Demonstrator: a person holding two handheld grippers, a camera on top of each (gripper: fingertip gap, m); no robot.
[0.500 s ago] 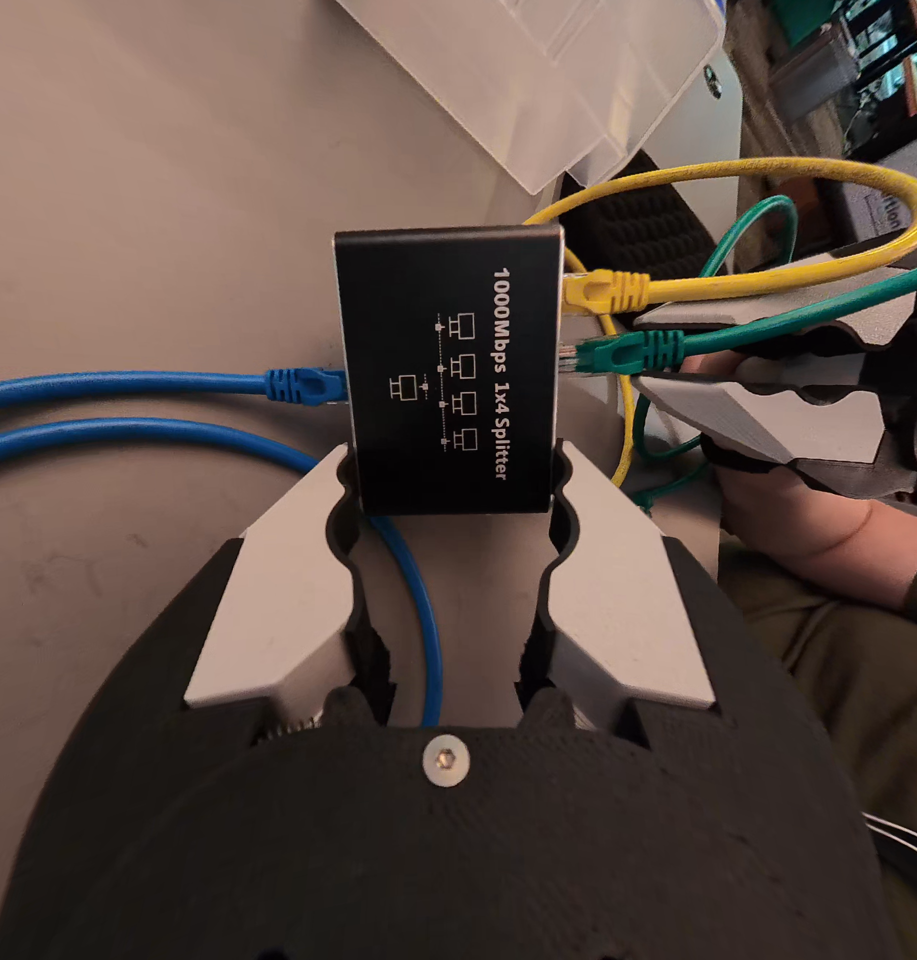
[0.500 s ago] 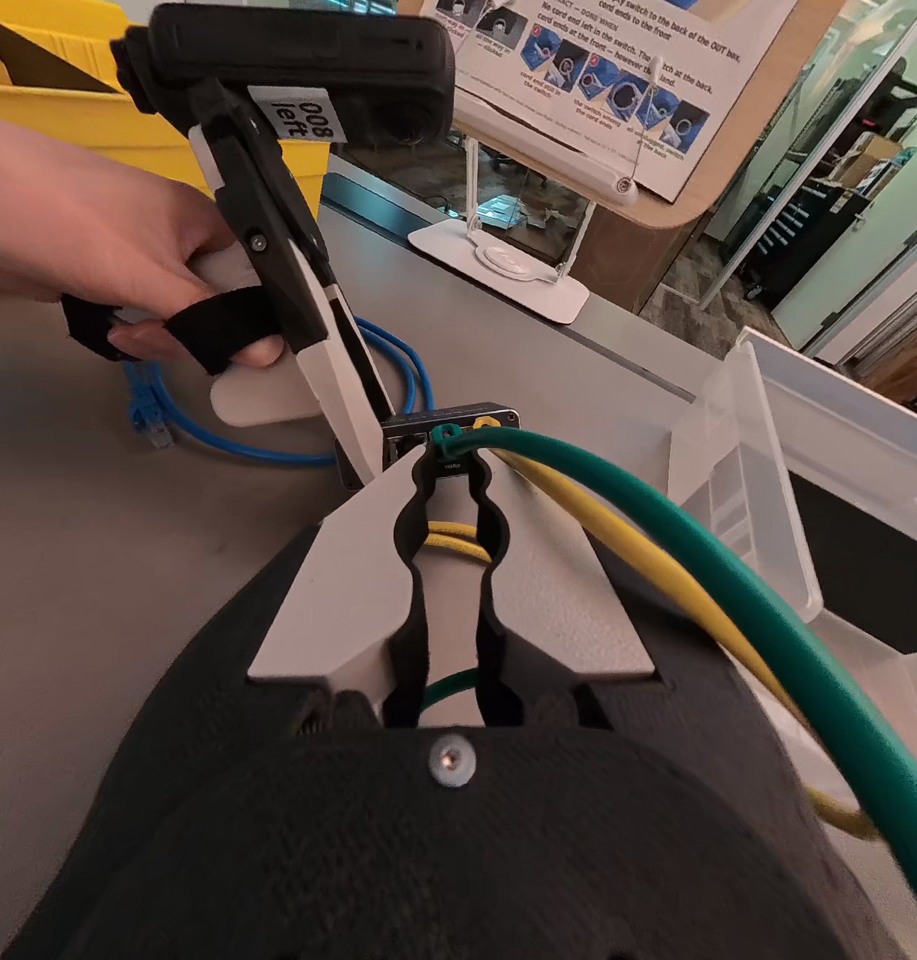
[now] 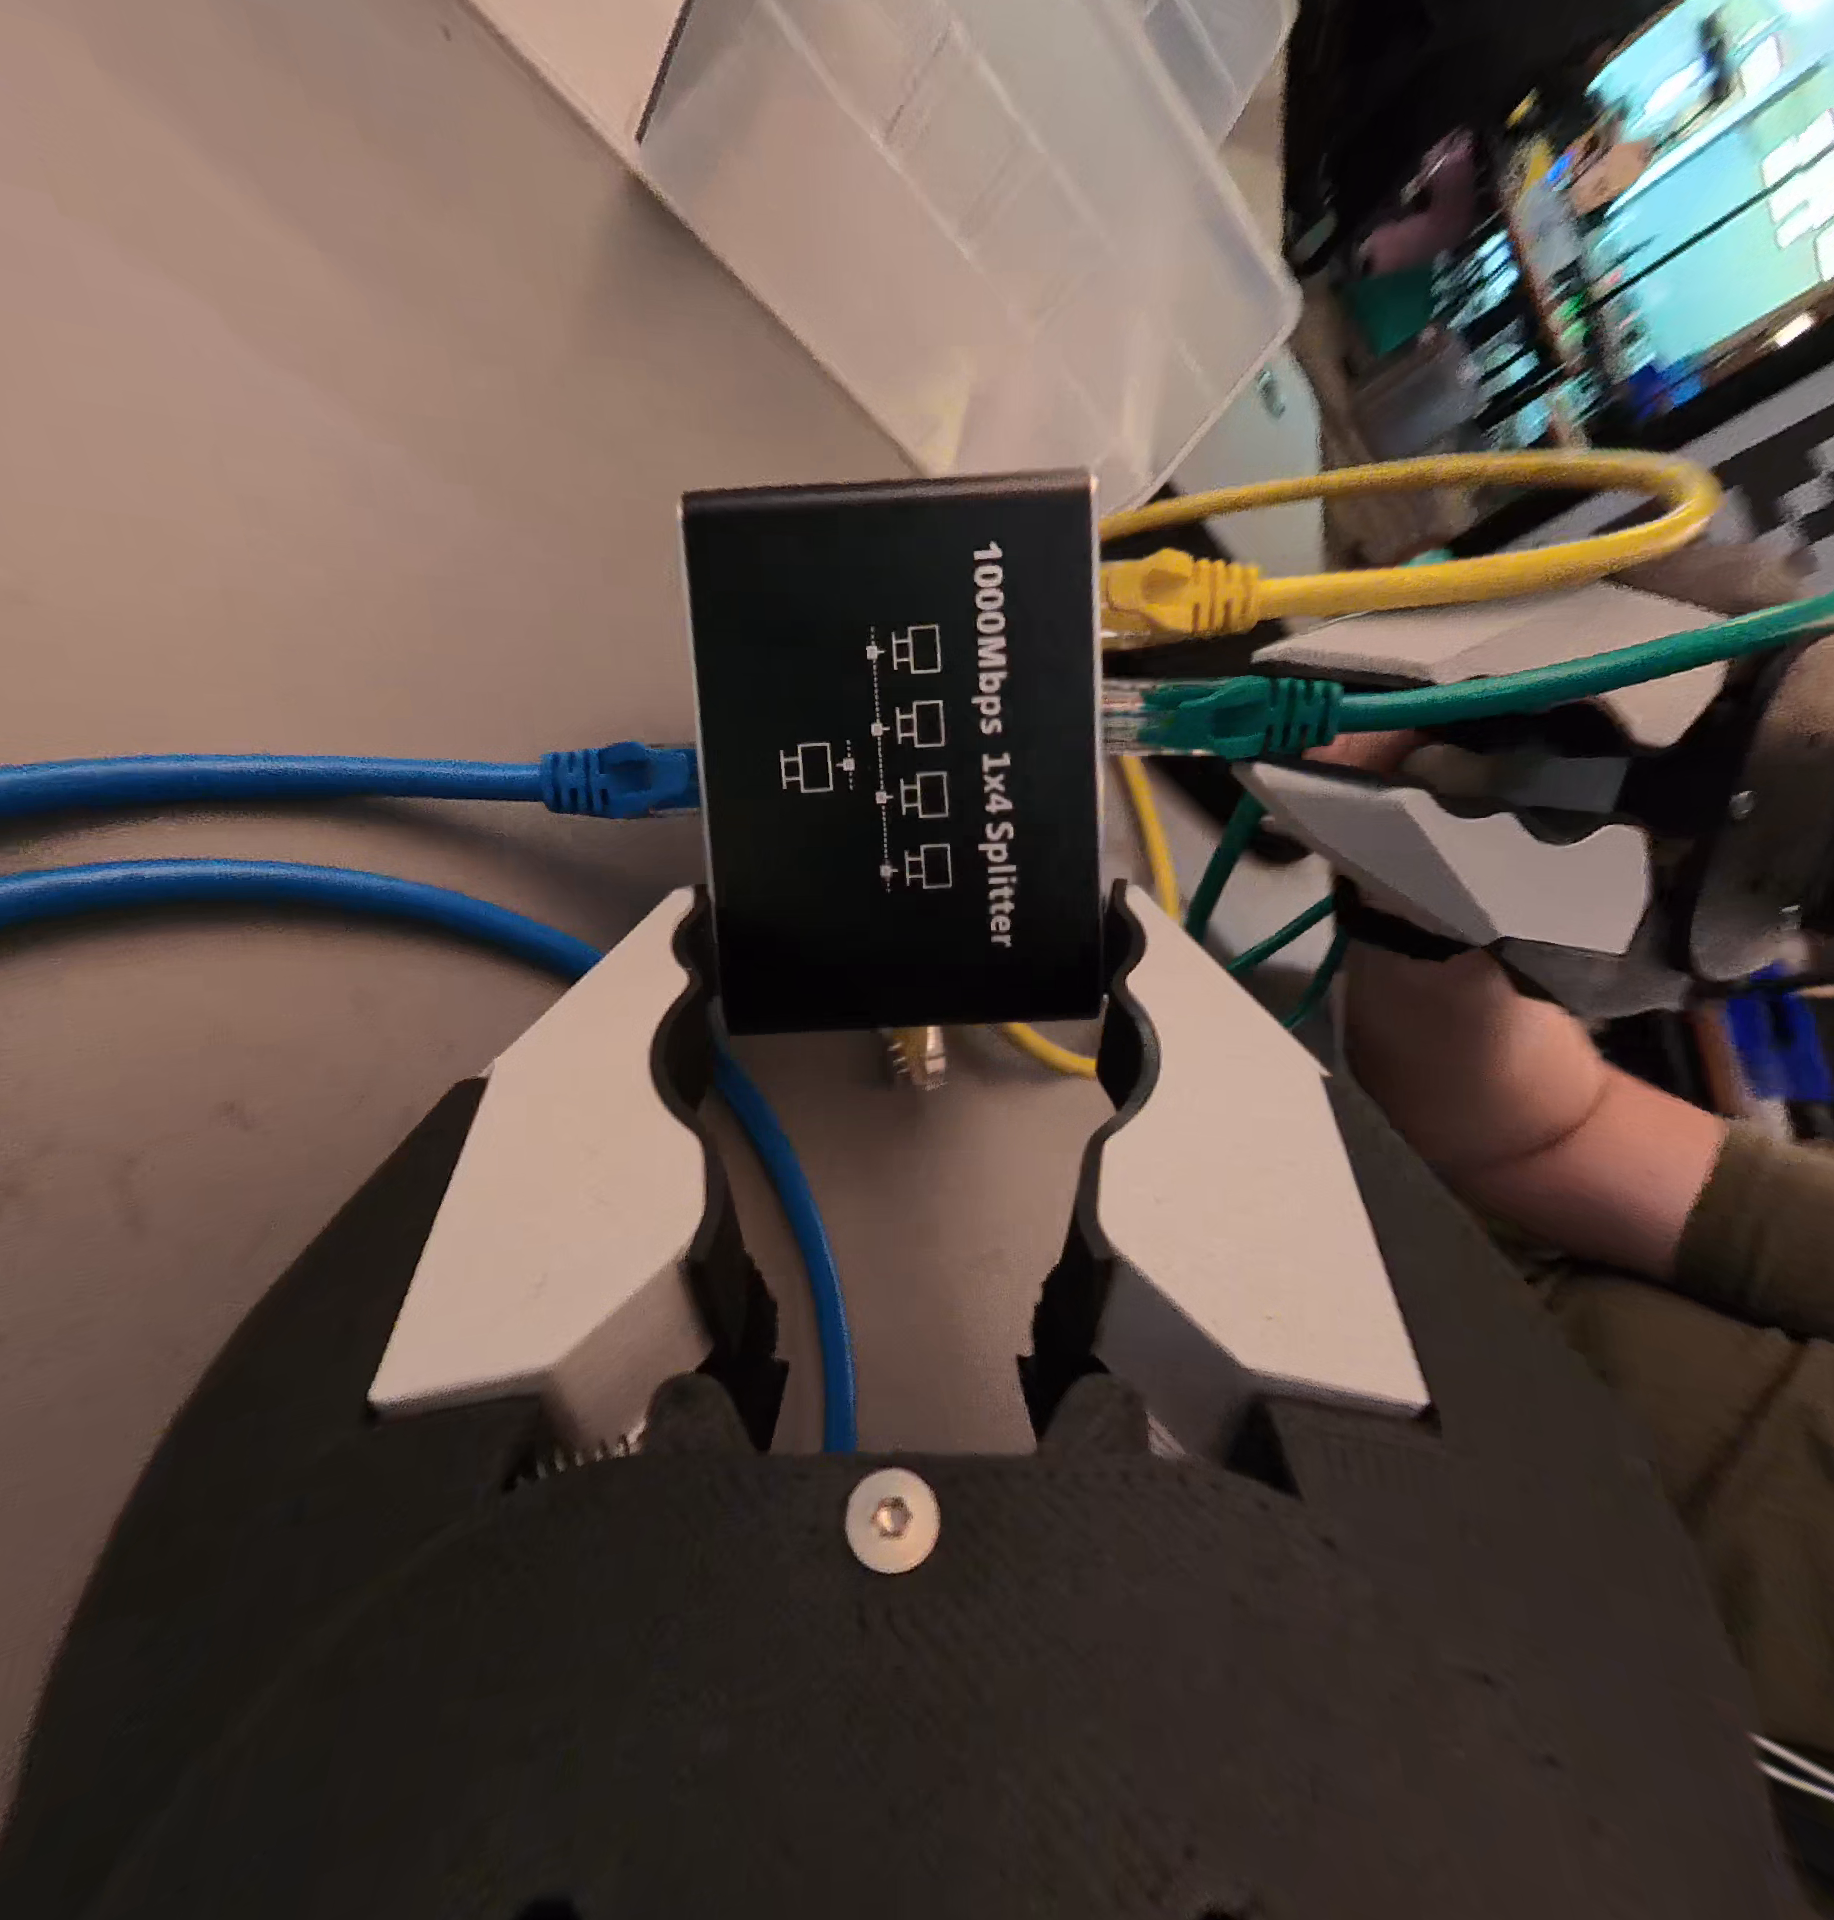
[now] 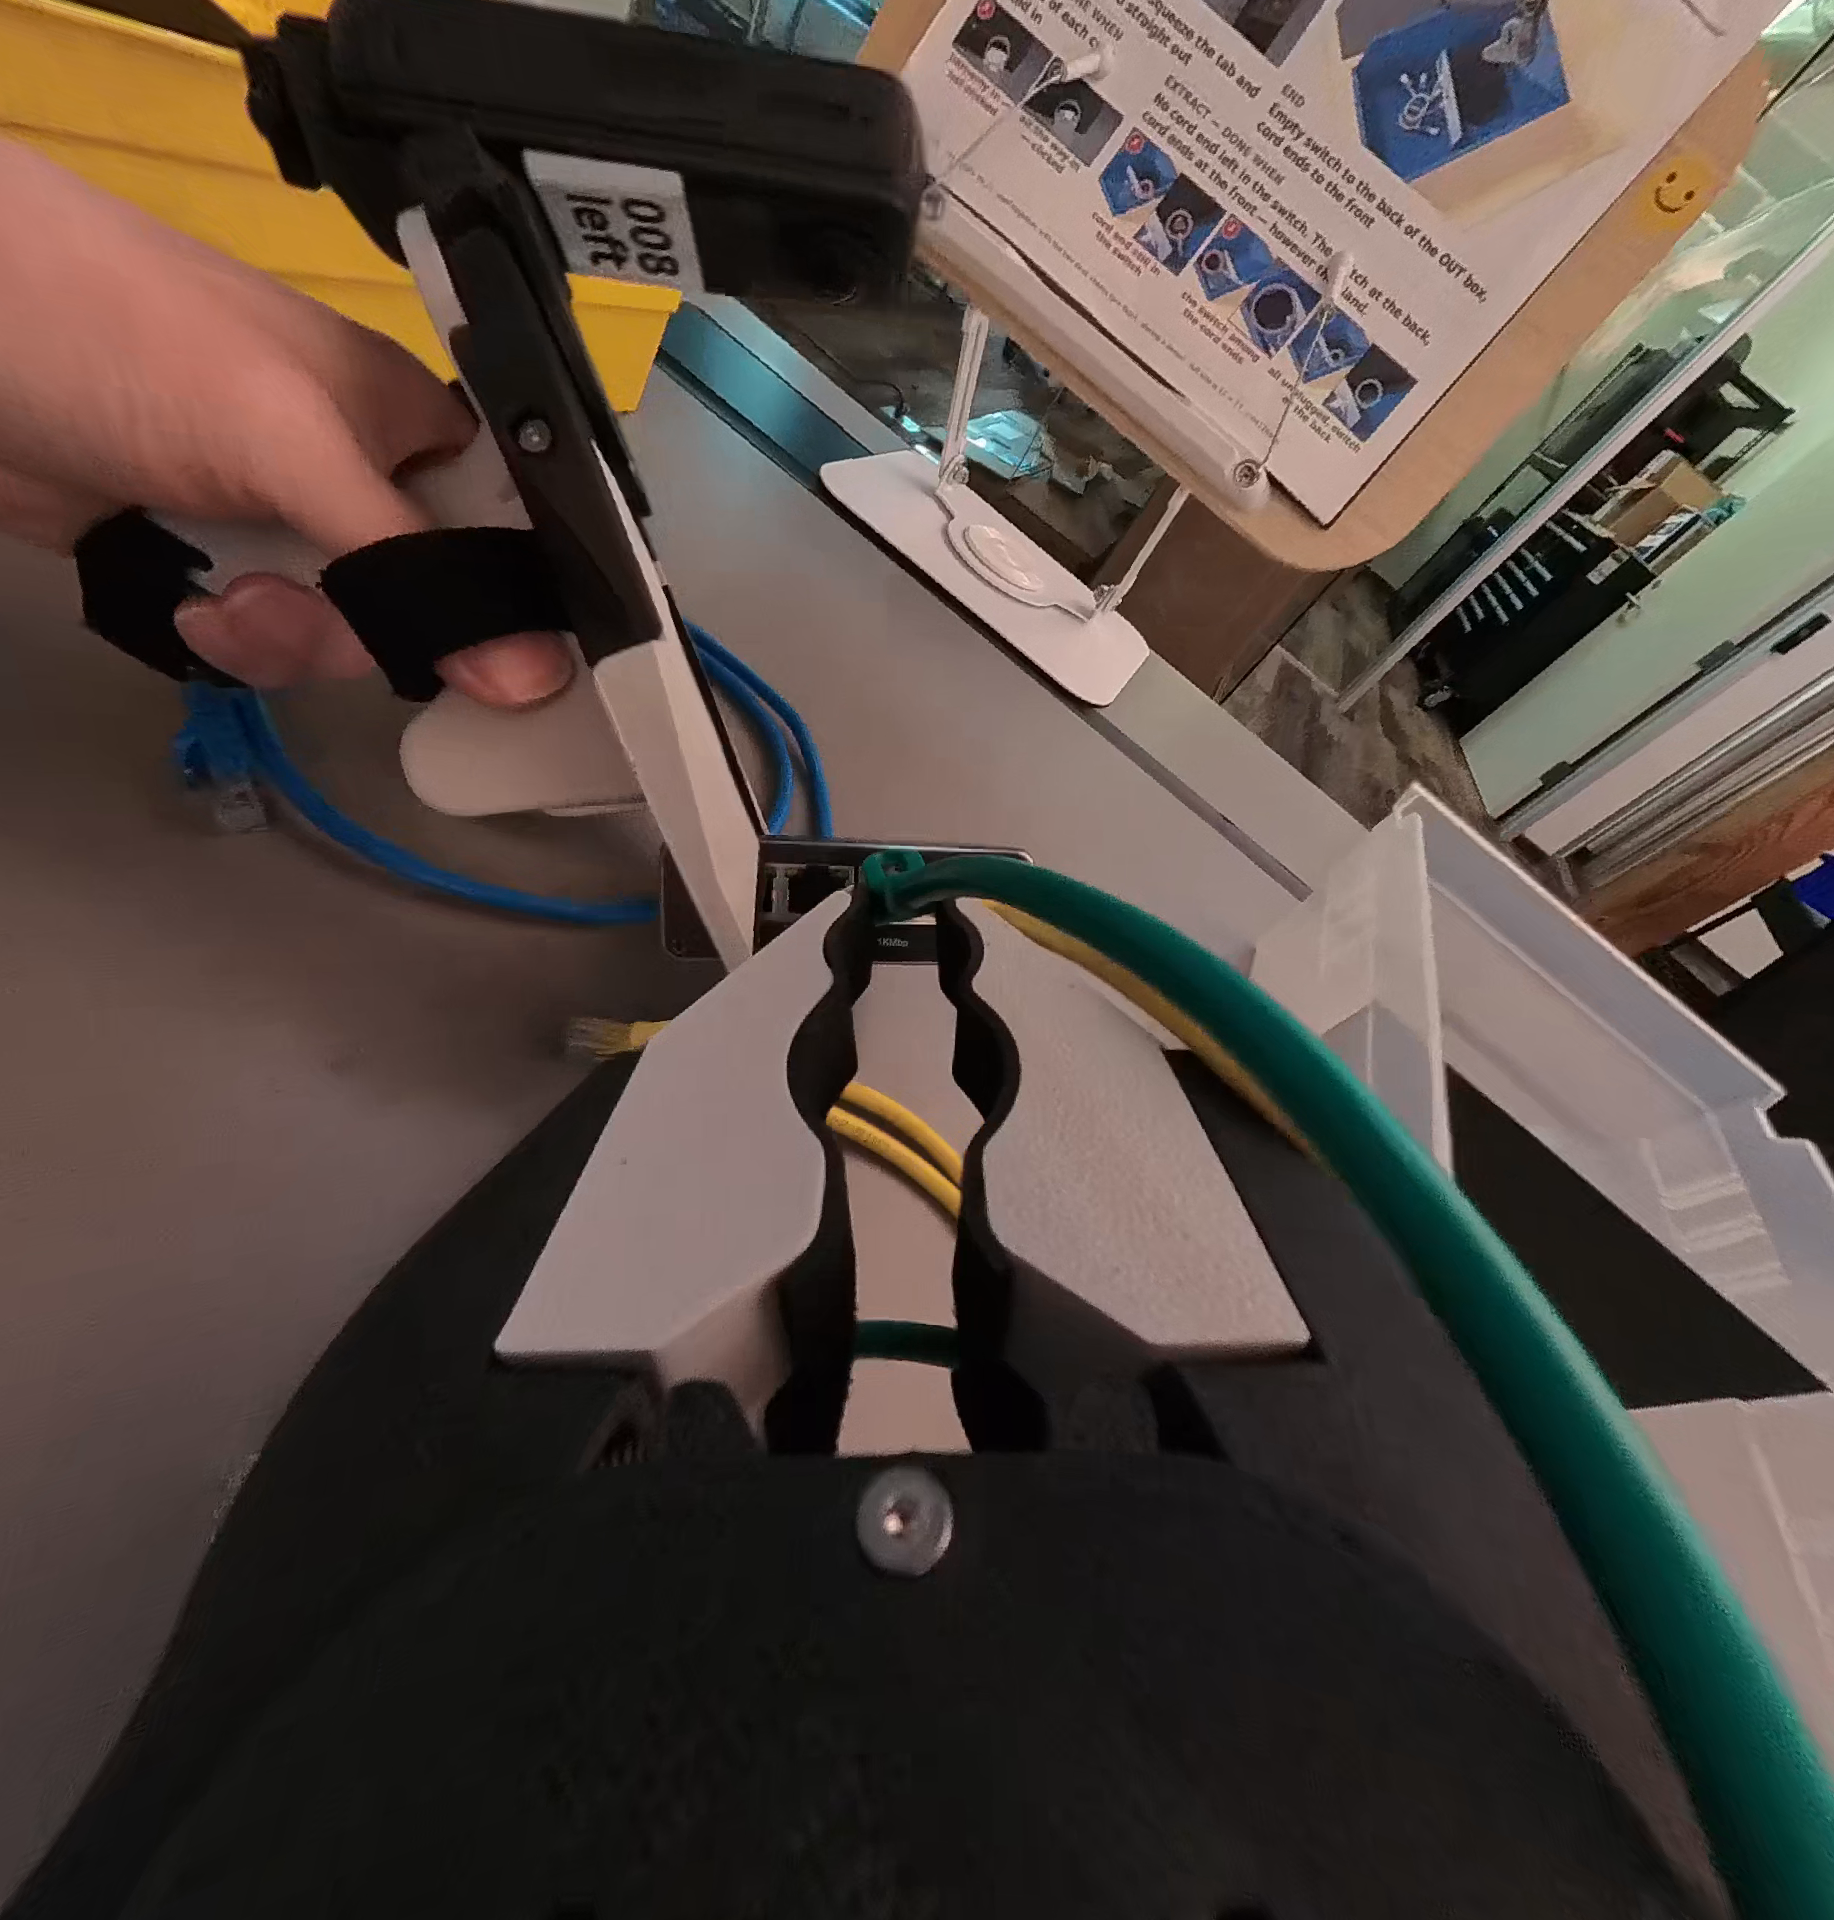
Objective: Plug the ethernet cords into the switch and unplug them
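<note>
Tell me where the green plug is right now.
In the left wrist view the green plug sits at the switch's right side, just below the yellow plug, its clear tip still showing outside the port.

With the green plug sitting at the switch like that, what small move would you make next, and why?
Probably push the green plug straight in with the right gripper: its clear tip is still visible outside the switch, unlike the yellow plug, and the left gripper braces the switch.

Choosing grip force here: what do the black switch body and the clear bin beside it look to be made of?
The switch looks like black anodised metal, hedged: matte sheen, crisp folded edge with a bright rim. The clear bin looks like translucent, frosted moulded plastic: the table shows dimly through it.
</note>
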